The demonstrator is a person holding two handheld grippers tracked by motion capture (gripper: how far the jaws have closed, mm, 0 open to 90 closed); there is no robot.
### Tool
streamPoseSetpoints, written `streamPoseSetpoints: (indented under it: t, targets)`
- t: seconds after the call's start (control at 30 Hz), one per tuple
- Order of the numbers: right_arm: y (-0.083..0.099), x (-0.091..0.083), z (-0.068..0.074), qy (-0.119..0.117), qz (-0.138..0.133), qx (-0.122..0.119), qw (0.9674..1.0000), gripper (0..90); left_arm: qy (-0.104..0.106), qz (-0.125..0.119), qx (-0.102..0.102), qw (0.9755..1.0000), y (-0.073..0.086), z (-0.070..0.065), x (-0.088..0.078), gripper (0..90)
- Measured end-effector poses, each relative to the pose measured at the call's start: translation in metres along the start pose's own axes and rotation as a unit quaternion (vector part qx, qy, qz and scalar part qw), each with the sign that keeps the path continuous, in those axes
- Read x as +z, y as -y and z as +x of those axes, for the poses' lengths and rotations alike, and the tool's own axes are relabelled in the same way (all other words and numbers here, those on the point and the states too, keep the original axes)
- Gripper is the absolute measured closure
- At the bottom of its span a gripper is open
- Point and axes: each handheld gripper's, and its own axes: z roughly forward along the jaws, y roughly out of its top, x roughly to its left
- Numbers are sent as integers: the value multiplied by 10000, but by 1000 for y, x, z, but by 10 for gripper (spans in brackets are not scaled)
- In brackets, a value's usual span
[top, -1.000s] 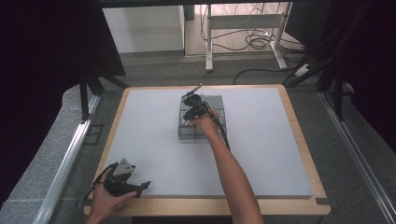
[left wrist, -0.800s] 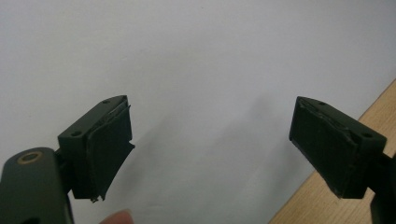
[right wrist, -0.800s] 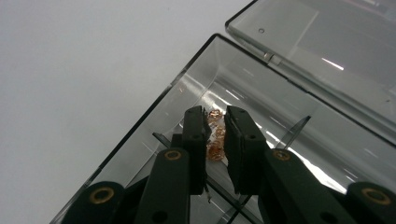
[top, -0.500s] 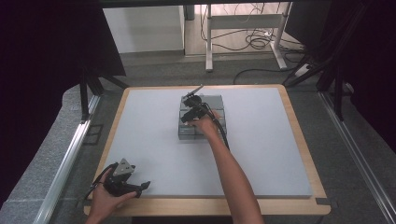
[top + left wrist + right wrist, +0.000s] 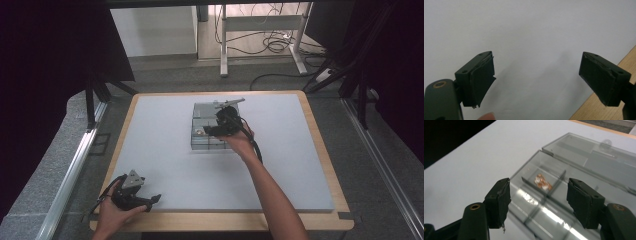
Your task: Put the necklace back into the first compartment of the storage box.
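We find the right gripper (image 5: 216, 126) poised over a clear plastic compartment box (image 5: 564, 195) that sits toward the far middle of the table (image 5: 165, 150), lid (image 5: 594, 157) laid open flat beside it. Its jaws have just been opening and stand fairly wide, with nothing between them. One compartment holds a small heap of copper-coloured bits (image 5: 542, 182); in our judgement the gripper has just let go there, which would account for its spread jaws above the tray. The left gripper (image 5: 536, 80) rests at the near left corner, jaws wide and empty, apparently parked out of the way. The table has a pale grey mat with a wooden border (image 5: 220, 220). Beyond it we note a grey floor, dark curtains at both sides, and a desk frame with loose cables (image 5: 272, 42).
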Motion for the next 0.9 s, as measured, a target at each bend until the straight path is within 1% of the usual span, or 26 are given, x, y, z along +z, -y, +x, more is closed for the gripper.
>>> streamPoseSetpoints:
  t: [0.07,0.1,0.13,0.2,0.27,0.3,0.37,0.47,0.53,0.6,0.67,0.7,0.73,0.83,0.9]
  targets:
    - [13,-14,-1,69,-51,-34,10000,338,-13,7,0,10000,0,0,0,135]
    - [18,-20,-2,55,-74,-22,10000,338,-15,13,-1,10000,0,0,0,135]
    - [27,-29,-3,33,-95,-30,9999,336,-16,11,-9,10000,0,0,0,135]
    - [40,-42,-4,57,-138,-39,9999,331,-16,20,-7,10000,0,-1,1,135]
    - [58,-58,-8,83,-205,-43,9997,331,-17,23,-10,10000,0,-1,1,135]
    - [64,-63,-10,94,-223,-44,9997,331,-16,16,-17,10000,0,-1,1,135]
    - [82,-78,-15,155,-302,22,9994,332,-21,13,-19,10000,0,-1,1,135]
    - [103,-95,-24,241,-414,112,9988,331,-40,26,-5,10000,0,0,2,135]
    - [121,-104,-32,311,-497,168,9981,331,-46,33,-10,10000,-1,0,3,136]
    - [132,-108,-38,375,-411,197,9983,331,-35,52,1,10000,-1,0,4,136]
    - [140,-111,-45,459,-456,269,9975,332,-34,64,8,10000,-1,0,4,137]
    - [142,-112,-49,463,-497,329,9971,331,-23,60,0,10000,-1,-1,5,136]
    - [145,-113,-51,453,-528,397,9968,331,-25,61,5,10000,-1,0,5,136]
    - [146,-112,-55,442,-550,444,9965,330,-13,37,13,10000,-2,1,3,135]
    - [147,-110,-57,481,-507,409,9967,325,1,10,-7,10000,-2,2,3,135]
